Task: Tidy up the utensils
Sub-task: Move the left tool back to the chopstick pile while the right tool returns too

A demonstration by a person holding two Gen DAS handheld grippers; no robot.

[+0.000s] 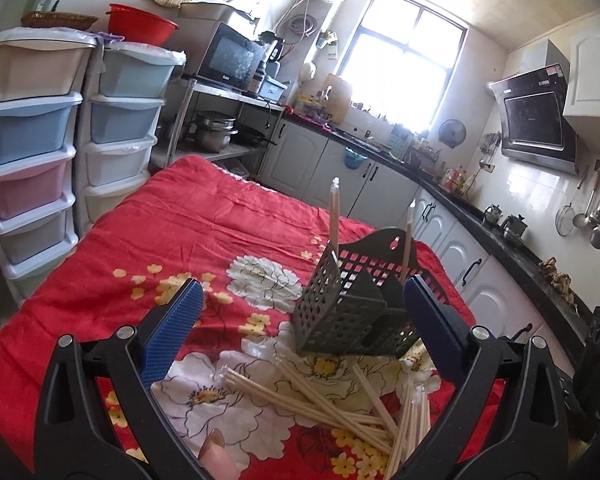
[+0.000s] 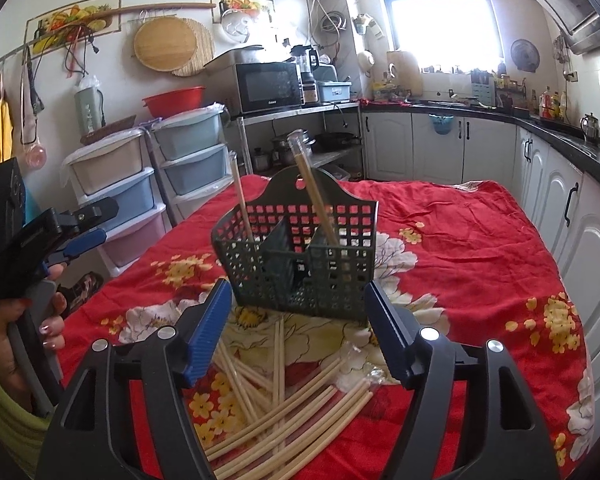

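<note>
A dark perforated utensil basket (image 1: 340, 312) (image 2: 300, 256) with inner dividers stands on the red flowered cloth. Two wrapped chopstick pairs lean upright in it (image 2: 312, 196) (image 2: 242, 208) (image 1: 334, 216). Several loose pale chopsticks (image 1: 324, 404) (image 2: 284, 404) lie scattered on the cloth in front of the basket. My left gripper (image 1: 304, 304) is open, its blue pads wide apart with the basket beyond them and the loose chopsticks below. My right gripper (image 2: 298, 300) is open too, with nothing between its pads, hovering over the chopstick pile just short of the basket.
The table under the red cloth (image 2: 480, 248) has stacked plastic drawers (image 1: 32, 152) on its left side. White cabinets under a dark counter (image 1: 460, 208) run along the right. In the right wrist view a hand holds the left gripper (image 2: 48, 236) at the left edge.
</note>
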